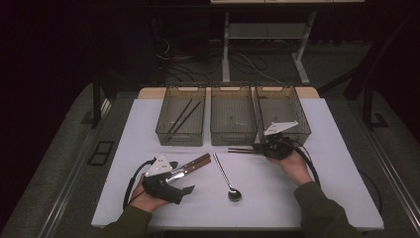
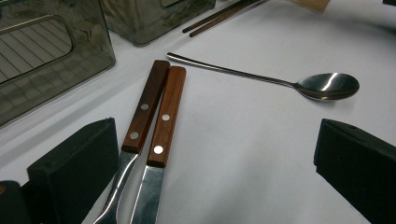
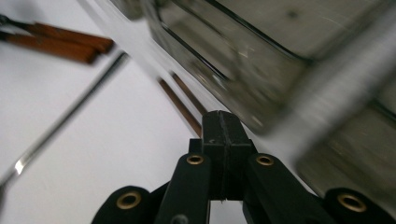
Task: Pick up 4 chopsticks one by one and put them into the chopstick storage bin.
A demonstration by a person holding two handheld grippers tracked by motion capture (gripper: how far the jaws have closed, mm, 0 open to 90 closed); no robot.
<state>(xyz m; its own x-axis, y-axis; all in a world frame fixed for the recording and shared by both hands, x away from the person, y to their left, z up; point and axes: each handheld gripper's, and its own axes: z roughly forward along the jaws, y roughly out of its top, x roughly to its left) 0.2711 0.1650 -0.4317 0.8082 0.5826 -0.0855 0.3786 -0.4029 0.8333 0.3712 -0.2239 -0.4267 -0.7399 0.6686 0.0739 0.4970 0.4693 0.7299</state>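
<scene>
White table (image 1: 307, 188): right gripper (image 3: 223, 122) clamped shut, seemingly pinching the half-hidden chopsticks (image 3: 183, 103).

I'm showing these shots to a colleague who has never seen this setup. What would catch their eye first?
Probably the three clear bins in a row at the far side of the white table, the left one holding dark chopsticks. Next, the cutlery in front: two wooden-handled pieces lying side by side before the open left gripper, and a shiny spoon mid-table. The right gripper, shut, holds another pair of chopsticks near the bins.
</scene>
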